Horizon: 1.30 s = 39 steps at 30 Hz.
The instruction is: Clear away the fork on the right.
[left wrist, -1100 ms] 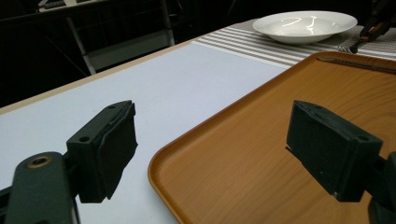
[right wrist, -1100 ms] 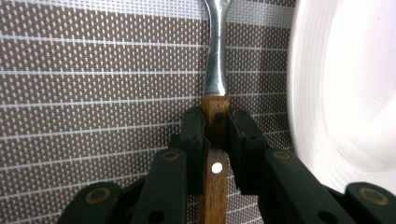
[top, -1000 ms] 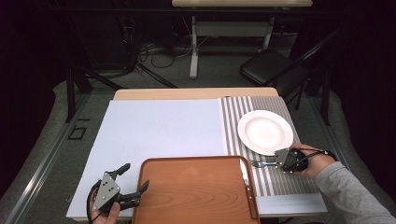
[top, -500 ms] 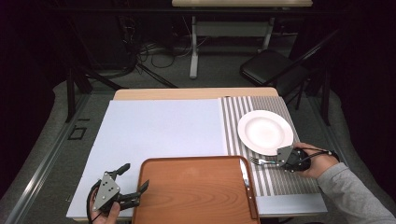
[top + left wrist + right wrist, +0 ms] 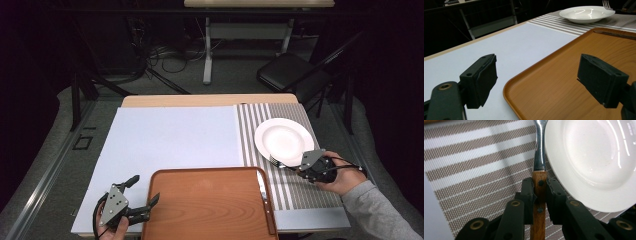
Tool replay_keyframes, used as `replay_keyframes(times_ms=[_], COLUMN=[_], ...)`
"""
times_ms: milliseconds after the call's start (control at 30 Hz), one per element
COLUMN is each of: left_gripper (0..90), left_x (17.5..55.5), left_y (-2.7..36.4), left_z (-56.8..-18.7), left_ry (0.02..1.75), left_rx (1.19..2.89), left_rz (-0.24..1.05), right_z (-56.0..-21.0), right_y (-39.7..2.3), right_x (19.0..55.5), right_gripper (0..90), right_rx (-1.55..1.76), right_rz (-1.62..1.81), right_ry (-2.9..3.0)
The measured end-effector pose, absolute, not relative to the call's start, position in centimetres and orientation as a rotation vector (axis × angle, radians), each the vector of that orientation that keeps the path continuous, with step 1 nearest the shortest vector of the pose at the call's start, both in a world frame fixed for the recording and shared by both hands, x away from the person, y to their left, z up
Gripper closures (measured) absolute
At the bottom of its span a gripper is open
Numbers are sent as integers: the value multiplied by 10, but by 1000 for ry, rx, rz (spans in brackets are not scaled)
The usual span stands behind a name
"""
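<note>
My right gripper (image 5: 301, 168) is shut on the wooden handle (image 5: 539, 195) of a fork (image 5: 276, 162), seen in the high view at the right over the striped placemat (image 5: 300, 192). The fork's metal neck (image 5: 539, 150) runs past the near rim of a white plate (image 5: 283, 140), which also fills the right of the right gripper view (image 5: 594, 157). My left gripper (image 5: 145, 189) sits at the front left corner of a brown wooden tray (image 5: 200, 171). Its jaws stand wide open with nothing between them (image 5: 536, 80), one over the white mat, one over the tray (image 5: 564, 75).
A knife-like utensil (image 5: 264, 189) lies along the tray's right edge. A white mat (image 5: 170, 135) covers the table's left and middle. Behind the table stand a black chair (image 5: 287, 70) and another table's legs (image 5: 207, 45).
The right gripper has risen slightly with the fork, bringing its tines up to the plate's near rim. The left gripper has not moved.
</note>
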<state>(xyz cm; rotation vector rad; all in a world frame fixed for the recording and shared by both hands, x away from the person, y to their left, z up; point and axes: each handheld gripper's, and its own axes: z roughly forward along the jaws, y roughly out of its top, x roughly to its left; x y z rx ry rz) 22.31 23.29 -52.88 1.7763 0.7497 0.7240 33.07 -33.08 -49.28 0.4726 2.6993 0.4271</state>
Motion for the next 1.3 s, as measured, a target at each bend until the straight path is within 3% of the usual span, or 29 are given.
replay_keyframes(times_ms=[1300], left_gripper=[156], left_x=[223], left_y=[234], left_z=[-528], left_ry=[771], left_rx=[1759], left_rz=[732], right_z=[-468], right_y=[-326], right_x=[284], right_gripper=[776], right_rx=[1178], right_rz=[963], right_ry=[2344])
